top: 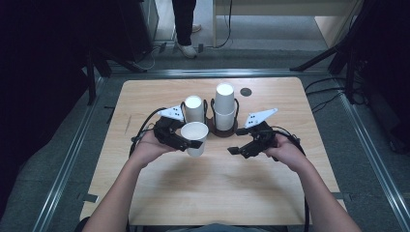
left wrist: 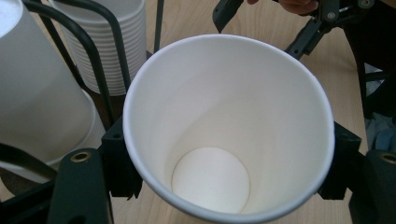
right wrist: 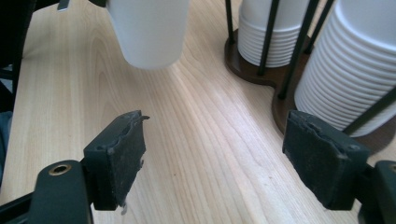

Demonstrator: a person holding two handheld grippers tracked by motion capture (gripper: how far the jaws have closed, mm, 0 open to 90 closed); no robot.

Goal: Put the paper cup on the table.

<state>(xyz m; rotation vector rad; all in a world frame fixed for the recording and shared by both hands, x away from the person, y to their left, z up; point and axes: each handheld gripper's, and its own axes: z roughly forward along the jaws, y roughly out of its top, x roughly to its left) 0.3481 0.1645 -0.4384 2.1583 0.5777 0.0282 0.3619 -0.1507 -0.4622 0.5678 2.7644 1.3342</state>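
Note:
A white paper cup is held upright just above the wooden table, mouth up and empty inside. My left gripper is shut on its sides, one pad on each flank. The cup's lower half hangs to the left in the right gripper view. My right gripper stands open and empty over bare wood, right of the cup. Behind both stands a dark wire holder with a short cup stack and a taller stack.
A small dark disc lies on the table behind the holder. A person's legs stand beyond the far edge. Cables trail from both grippers. Bare wood lies in front of my hands.

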